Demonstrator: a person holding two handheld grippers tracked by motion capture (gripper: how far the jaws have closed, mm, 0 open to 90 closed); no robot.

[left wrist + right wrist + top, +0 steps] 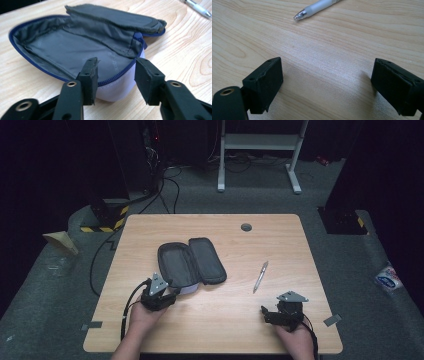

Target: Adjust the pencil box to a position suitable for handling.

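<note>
Left side first. Left tongs (172, 296) sit at the near end of the pencil case (191, 261), which lies unzipped and spread flat left of centre on the tabletop (150, 330). In the left gripper view the jaws stand half-closed, 1 on each side of the case's near rim (117, 75): the left pad (90, 75) sits at the blue zipper edge over the grey lining, the right pad just outside the white shell. Nothing pinched yet, as far as I can tell; there is a gap at the right pad.

Centre-right: a silver pen (260, 276) lies loose on the bare wood, well apart from the case, tip pointing toward the person.

Right side: right tongs (266, 312) rest low near the front edge, jaws spread wide with bare wood between them. In the right gripper view the pen tip (300, 14) lies ahead of the jaws, not between them.

Step in hand, by my reading: securing the case rim with the left so the pen can go in.

Next move likely calls for closing the left jaws on the rim to steady the case, then bringing the right tongs forward over the pen barrel, lined up across it, before closing.
</note>
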